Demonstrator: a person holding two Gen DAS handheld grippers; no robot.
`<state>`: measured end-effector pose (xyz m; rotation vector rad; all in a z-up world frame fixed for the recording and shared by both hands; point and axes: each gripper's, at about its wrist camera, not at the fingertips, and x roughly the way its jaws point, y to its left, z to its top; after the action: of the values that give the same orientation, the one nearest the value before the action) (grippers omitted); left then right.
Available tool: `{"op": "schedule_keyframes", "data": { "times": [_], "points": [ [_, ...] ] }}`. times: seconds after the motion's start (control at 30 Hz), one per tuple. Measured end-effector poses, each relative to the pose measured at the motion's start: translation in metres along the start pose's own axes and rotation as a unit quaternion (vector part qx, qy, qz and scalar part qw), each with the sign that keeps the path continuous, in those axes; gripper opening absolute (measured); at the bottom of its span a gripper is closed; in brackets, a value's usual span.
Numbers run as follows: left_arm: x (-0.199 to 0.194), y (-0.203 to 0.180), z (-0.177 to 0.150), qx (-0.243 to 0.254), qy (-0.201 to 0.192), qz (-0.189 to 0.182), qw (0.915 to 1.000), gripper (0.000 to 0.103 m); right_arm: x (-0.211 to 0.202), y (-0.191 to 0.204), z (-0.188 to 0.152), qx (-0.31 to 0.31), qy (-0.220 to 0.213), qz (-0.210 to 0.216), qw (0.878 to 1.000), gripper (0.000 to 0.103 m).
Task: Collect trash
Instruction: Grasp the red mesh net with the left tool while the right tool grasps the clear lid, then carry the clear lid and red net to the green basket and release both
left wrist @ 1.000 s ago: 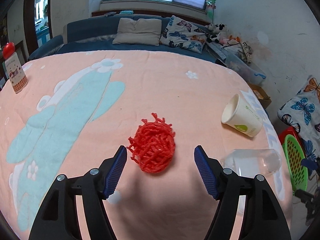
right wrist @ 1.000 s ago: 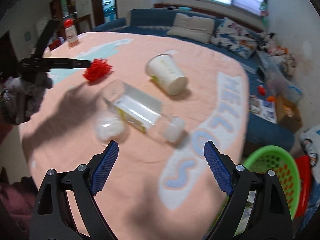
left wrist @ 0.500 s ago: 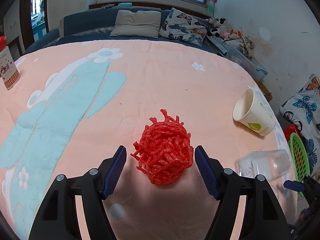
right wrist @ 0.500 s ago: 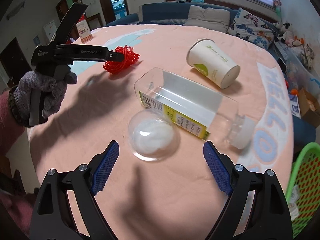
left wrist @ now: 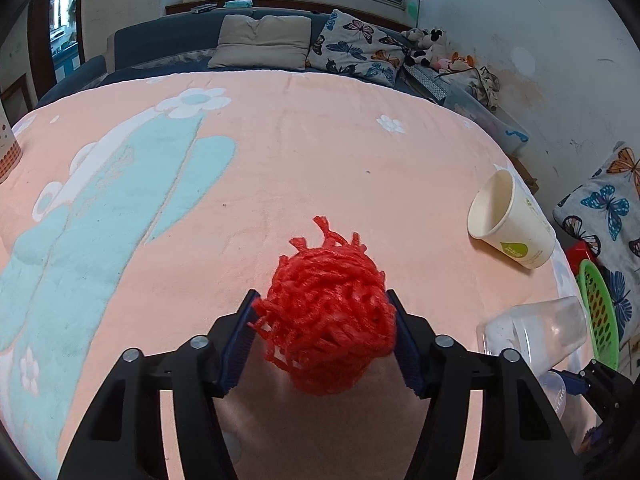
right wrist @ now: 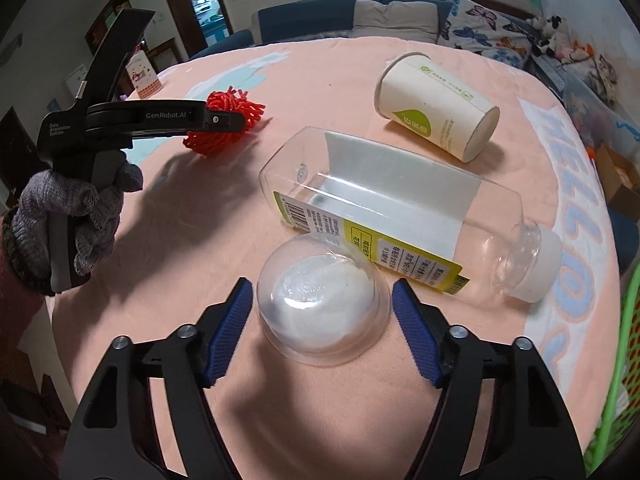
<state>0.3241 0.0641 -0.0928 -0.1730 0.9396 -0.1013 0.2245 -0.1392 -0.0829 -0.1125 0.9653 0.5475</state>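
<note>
A red foam net (left wrist: 324, 320) lies on the pink tablecloth (left wrist: 320, 152). My left gripper (left wrist: 321, 296) straddles it, jaws closing, and both blue pads touch its sides. The right wrist view shows that gripper (right wrist: 236, 122) at the net (right wrist: 224, 124), held by a gloved hand (right wrist: 76, 216). A clear plastic dome lid (right wrist: 324, 304) rests upside down between the pads of my right gripper (right wrist: 323, 285). Its jaws are closing, with a thin gap still showing on each side. A clear bottle (right wrist: 384, 208) with a yellow label and a paper cup (right wrist: 436, 116) lie on their sides beyond.
A green basket (right wrist: 628, 352) stands below the table's right edge and also shows in the left wrist view as the green basket (left wrist: 600, 312). A small carton (right wrist: 142, 74) stands at the far left. A sofa with pillows (left wrist: 260, 44) runs behind the table.
Both grippers came forward and down. The left one went from short of the net to either side of it. The right one moved over the dome lid and its jaws narrowed.
</note>
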Motion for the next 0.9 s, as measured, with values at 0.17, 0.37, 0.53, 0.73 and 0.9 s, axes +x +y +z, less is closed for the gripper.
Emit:
{"op": "schedule_keyframes", "data": {
  "times": [0.17,0.37,0.53,0.73,0.9],
  "points": [
    [0.001,0.002,0.001,0.001,-0.003,-0.005,1.0000,0.050,0.002,0.001,0.002,-0.006,0.000,-0.008,1.000,0.065],
    [0.001,-0.001,0.001,0.008,-0.008,-0.003,0.9999,0.044,0.001,0.002,0.000,-0.005,-0.001,-0.005,1.000,0.065],
    [-0.007,-0.002,0.000,0.010,-0.016,-0.004,0.9998,0.040,-0.009,0.008,-0.004,-0.013,-0.008,0.004,1.000,0.065],
    [-0.032,-0.008,-0.005,0.010,-0.034,-0.019,0.9992,0.039,-0.029,0.009,-0.011,-0.012,-0.025,0.013,1.000,0.065],
    [-0.055,-0.027,-0.011,0.027,-0.045,-0.035,0.9980,0.039,-0.051,0.002,-0.017,-0.003,-0.040,0.006,0.999,0.065]
  ]
}}
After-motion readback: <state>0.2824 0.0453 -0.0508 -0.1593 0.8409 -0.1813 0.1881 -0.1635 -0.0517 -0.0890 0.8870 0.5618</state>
